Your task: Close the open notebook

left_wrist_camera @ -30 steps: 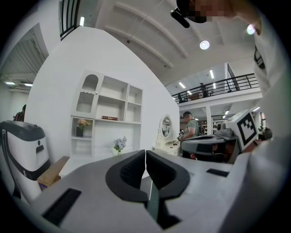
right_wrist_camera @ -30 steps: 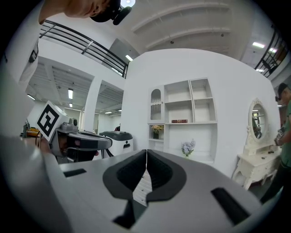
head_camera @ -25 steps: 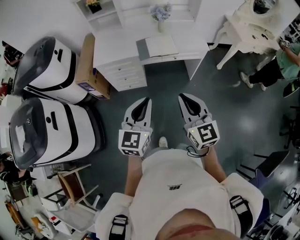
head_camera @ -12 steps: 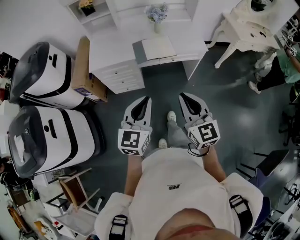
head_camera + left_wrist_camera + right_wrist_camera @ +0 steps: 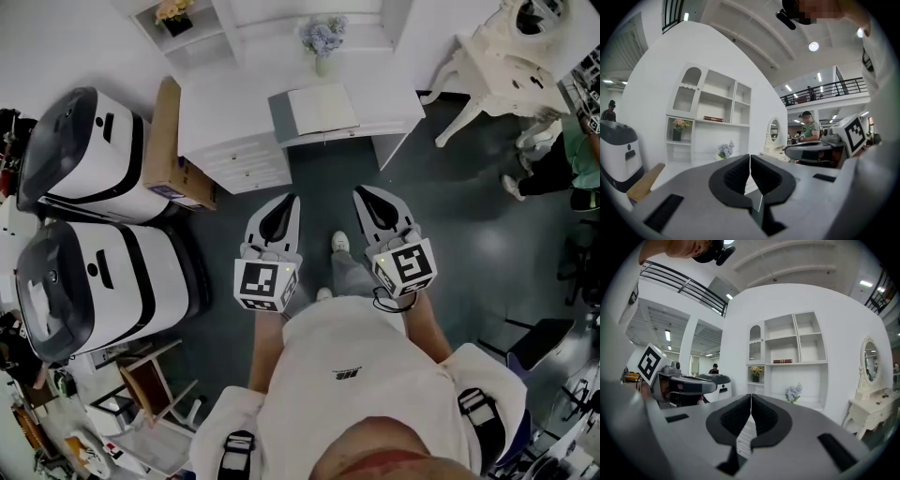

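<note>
The left gripper [image 5: 287, 210] and right gripper [image 5: 371, 202] are held side by side before the torso and aimed forward at the desk [image 5: 225, 101]. Each has its jaws pressed together on nothing. The notebook [image 5: 317, 111] is laid open near the desk's front edge, well apart from both, with its long axis set left to right.

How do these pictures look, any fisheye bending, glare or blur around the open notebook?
Head view: evenly lit; the open white-paged notebook on the white desk is small but sharp, without glare. Left gripper view: strong fisheye bending, dark corners, bright ceiling lamp. Right gripper view: same bending; the white shelf unit bows.
</note>
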Motion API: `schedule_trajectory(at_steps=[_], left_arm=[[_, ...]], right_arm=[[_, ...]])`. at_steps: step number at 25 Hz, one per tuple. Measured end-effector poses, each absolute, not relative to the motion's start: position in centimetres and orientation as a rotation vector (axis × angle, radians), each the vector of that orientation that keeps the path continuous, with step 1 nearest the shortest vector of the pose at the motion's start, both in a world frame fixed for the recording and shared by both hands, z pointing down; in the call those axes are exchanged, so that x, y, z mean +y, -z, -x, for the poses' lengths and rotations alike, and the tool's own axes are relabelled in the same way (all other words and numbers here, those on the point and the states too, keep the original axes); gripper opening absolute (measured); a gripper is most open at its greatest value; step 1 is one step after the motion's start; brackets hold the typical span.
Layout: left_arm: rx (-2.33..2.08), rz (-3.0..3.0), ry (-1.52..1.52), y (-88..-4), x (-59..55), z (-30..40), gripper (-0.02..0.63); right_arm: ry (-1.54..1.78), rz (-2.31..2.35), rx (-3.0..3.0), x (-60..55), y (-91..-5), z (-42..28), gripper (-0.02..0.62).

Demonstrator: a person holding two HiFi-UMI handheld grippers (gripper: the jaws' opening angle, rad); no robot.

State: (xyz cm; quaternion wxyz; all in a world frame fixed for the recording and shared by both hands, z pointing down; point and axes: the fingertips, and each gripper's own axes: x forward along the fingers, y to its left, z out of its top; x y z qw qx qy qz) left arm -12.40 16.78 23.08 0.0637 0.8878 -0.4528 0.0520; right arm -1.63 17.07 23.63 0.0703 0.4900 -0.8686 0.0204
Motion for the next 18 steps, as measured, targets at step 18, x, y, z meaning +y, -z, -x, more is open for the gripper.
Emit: schedule_trajectory(at_steps=[18], left_arm=[[-1.431,-2.621,-0.192,-23.7,3.7,8.1,0.0]], right_arm=[[-0.074,-1.364,-2.642,3.7,-24.2,-2.5,-0.003]])
